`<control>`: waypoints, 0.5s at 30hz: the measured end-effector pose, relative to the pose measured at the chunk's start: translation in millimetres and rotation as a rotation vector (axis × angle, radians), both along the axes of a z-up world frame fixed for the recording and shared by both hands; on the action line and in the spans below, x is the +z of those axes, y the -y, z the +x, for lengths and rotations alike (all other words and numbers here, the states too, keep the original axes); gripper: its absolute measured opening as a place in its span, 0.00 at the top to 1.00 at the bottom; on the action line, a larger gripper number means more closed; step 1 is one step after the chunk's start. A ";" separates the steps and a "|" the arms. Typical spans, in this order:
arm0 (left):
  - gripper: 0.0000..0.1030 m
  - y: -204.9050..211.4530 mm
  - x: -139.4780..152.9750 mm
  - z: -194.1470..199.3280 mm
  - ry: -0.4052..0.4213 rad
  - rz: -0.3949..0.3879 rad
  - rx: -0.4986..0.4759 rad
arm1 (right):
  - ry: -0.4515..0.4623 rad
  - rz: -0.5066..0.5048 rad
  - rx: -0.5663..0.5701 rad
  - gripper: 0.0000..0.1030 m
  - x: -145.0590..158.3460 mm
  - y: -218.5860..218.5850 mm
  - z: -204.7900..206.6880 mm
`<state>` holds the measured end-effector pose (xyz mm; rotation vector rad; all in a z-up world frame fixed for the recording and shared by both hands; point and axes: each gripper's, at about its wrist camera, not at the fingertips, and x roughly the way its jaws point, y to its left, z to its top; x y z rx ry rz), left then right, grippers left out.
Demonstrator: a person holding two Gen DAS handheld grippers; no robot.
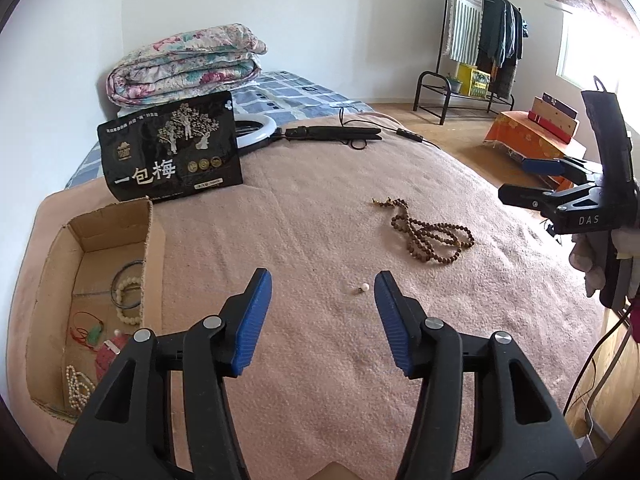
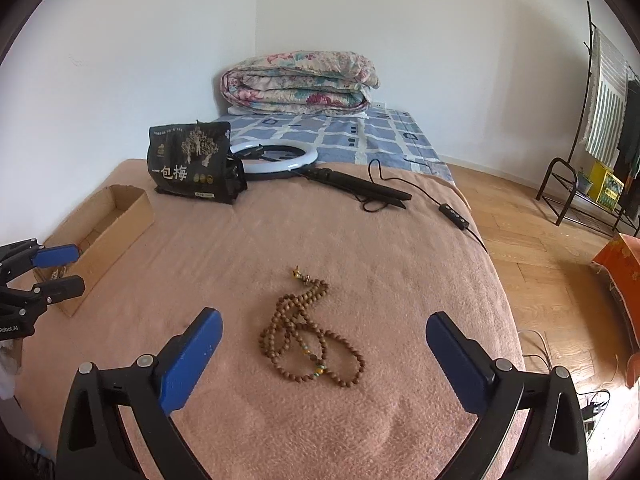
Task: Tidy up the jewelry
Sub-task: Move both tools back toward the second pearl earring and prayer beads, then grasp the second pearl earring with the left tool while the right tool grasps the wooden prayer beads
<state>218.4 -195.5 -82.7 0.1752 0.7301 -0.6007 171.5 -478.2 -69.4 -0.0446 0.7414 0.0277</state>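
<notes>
A brown wooden bead necklace [image 2: 310, 336] lies coiled on the pink blanket, straight ahead of my right gripper [image 2: 324, 322], whose blue pads stand wide apart with nothing between them. The same bead necklace [image 1: 430, 232] shows in the left wrist view, right of centre. A tiny pearl earring [image 1: 362, 289] lies on the blanket just inside the right pad of my left gripper [image 1: 322, 280], which is open and empty. At the left an open cardboard box [image 1: 154, 240] holds pearl bracelets, a dark bangle, a red cord with a green pendant and a pearl strand. The right gripper [image 1: 532, 180] also appears at the right edge.
A black snack bag [image 1: 172, 148] stands behind the box. A ring light [image 2: 280, 158] with its black stand and cable lies across the far blanket. A folded floral quilt [image 2: 300, 80] sits on the blue checked sheet. Wooden floor, a clothes rack [image 1: 480, 40] and an orange box [image 1: 532, 136] lie to the right.
</notes>
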 end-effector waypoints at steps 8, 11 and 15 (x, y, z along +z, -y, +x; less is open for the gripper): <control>0.47 24.0 -22.8 9.5 -0.057 -0.004 -0.040 | -0.071 0.023 0.030 0.00 -37.0 10.8 7.1; 0.47 32.0 -32.4 12.0 -0.077 -0.003 -0.051 | -0.087 0.041 0.059 0.00 -47.3 11.7 11.5; 0.47 39.3 -43.7 18.2 -0.110 -0.013 -0.062 | -0.108 0.041 0.095 0.00 -57.7 7.3 20.7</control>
